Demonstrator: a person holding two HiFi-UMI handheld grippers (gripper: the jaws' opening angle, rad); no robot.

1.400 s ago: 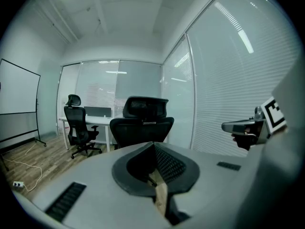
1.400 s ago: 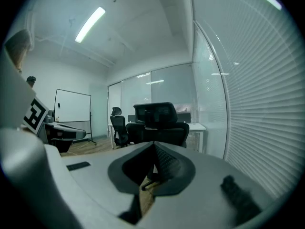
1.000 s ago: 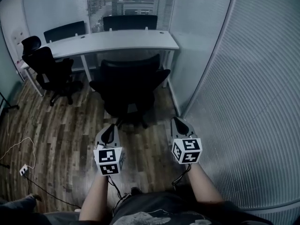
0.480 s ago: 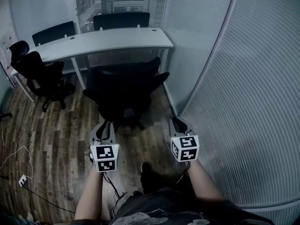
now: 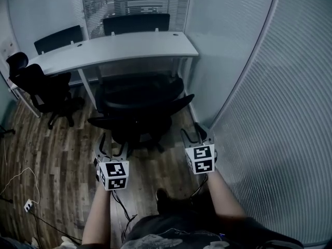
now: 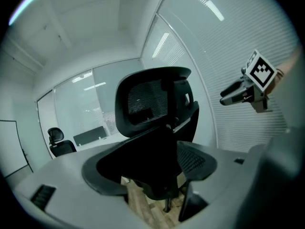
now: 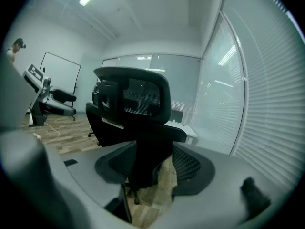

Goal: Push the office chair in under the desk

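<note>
Black mesh-backed office chair (image 5: 137,105), head view: it faces the long white desk (image 5: 114,46) with its backrest toward the camera. Its front is seemingly just under the desk edge, though the backrest hides how far. Left gripper (image 5: 112,145) and right gripper (image 5: 193,135) hang close behind it, one on each side, not touching. A second black chair (image 5: 39,84) stands at the desk's left end on the brown plank floor (image 5: 57,149).

Left gripper view: jaws spread wide, just been opening, nothing pinched. The chair's headrest and backrest sit framed between them, apart. Only here the right gripper shows side-on, against the ribbed glass wall (image 6: 228,46).

Right gripper view: jaws likewise spread, just been opening, empty, with the chair ahead. Only here: a whiteboard (image 7: 62,73) and a small distant person (image 7: 14,49) at far left.
</note>
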